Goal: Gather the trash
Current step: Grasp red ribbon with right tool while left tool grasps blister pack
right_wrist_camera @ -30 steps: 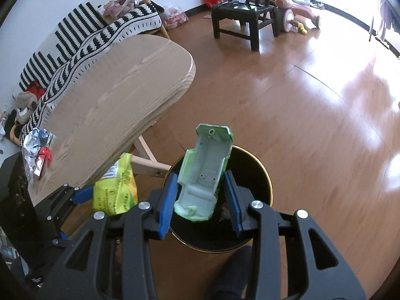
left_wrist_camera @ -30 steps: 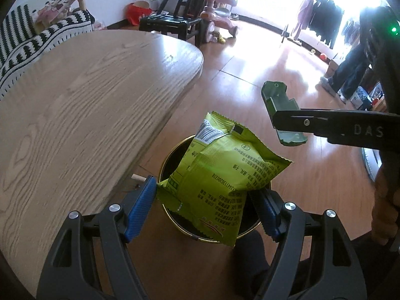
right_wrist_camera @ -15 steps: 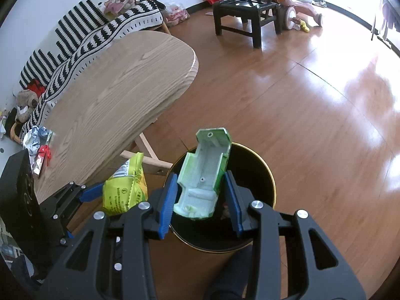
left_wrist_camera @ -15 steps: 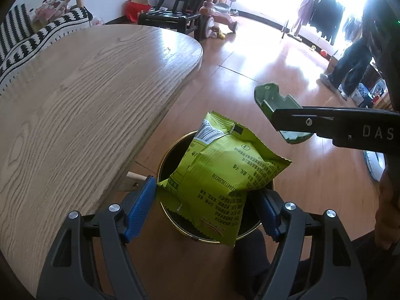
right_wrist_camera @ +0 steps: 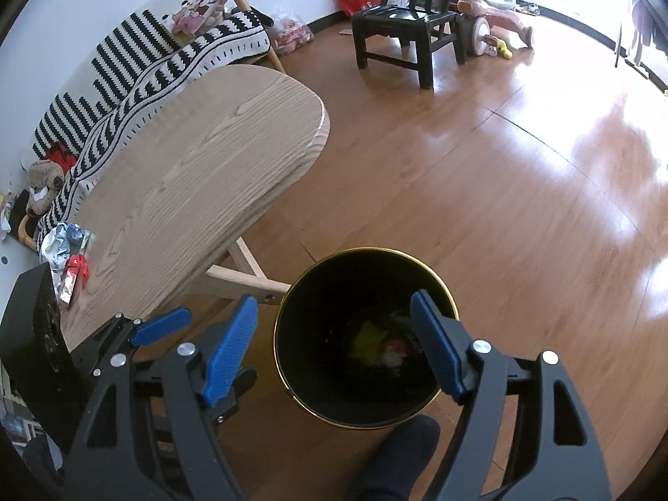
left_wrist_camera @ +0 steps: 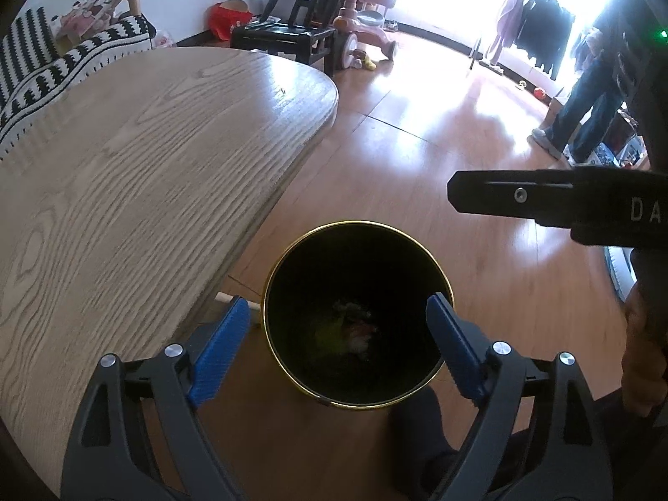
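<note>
Both grippers hang over one black trash bin with a gold rim (left_wrist_camera: 275, 267) that stands upright on the wooden floor (right_wrist_camera: 522, 208), its round mouth facing straight up at the cameras. The left gripper (left_wrist_camera: 338, 325) has its blue pads spread wide with nothing between them; its jaws have just been opening. The right gripper (right_wrist_camera: 334, 330) is likewise spread and empty, its jaws also having just opened. In the left wrist view only one black finger of the right gripper (left_wrist_camera: 517, 196) shows, reaching in from the right above the floor.

Deep in the bin lies the trash: a yellow-green packet (right_wrist_camera: 369, 340) at the bottom, its lie too dim to read, beside a few pale and reddish scraps (right_wrist_camera: 394, 348) that cannot be made out.

Just left of the bin is one light wooden desk (right_wrist_camera: 200, 167), its rounded end near the rim and its leg frame beside the bin wall. On the desk's far left edge sits one crumpled silver-and-red wrapper (right_wrist_camera: 67, 250). A dark foot (right_wrist_camera: 401, 446) touches the floor below the bin. Further off stand one black chair (right_wrist_camera: 401, 21), one pink ride-on toy (right_wrist_camera: 488, 4) and a striped sofa (right_wrist_camera: 137, 67).
</note>
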Demonstrator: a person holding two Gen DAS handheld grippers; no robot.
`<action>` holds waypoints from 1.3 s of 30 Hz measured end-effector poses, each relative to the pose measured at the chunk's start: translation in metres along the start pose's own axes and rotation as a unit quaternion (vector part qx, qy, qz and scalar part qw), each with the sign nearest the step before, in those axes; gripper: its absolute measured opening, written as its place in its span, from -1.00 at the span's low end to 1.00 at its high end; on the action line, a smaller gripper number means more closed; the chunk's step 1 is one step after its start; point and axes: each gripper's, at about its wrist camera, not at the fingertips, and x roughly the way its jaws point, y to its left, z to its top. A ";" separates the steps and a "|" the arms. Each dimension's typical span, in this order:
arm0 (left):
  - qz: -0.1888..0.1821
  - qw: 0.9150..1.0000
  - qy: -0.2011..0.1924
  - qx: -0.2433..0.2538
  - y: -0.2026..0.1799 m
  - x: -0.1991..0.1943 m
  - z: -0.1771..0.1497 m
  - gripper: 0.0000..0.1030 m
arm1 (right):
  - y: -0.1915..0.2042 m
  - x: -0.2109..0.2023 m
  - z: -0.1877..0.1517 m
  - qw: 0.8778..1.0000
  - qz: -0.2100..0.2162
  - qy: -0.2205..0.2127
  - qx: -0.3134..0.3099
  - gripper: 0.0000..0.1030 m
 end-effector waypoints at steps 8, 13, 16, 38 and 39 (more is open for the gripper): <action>0.001 1.000 -0.014 -0.008 0.009 -0.019 -0.002 0.64 | 0.016 -0.008 0.006 1.000 0.006 -0.014 -0.009 0.43; -0.002 0.999 -0.035 -0.024 0.023 -0.047 -0.002 0.64 | 0.038 -0.023 0.014 0.999 0.011 -0.040 -0.021 0.44; 0.001 0.997 -0.060 -0.038 0.039 -0.075 -0.005 0.64 | 0.063 -0.033 0.019 0.997 0.022 -0.061 -0.043 0.51; 0.232 0.906 -0.100 -0.339 0.322 -0.254 -0.174 0.71 | 0.389 0.071 -0.002 0.961 0.123 -0.006 -0.248 0.52; 0.227 0.901 -0.099 -0.356 0.333 -0.257 -0.179 0.72 | 0.399 0.080 -0.005 0.960 0.116 -0.004 -0.257 0.52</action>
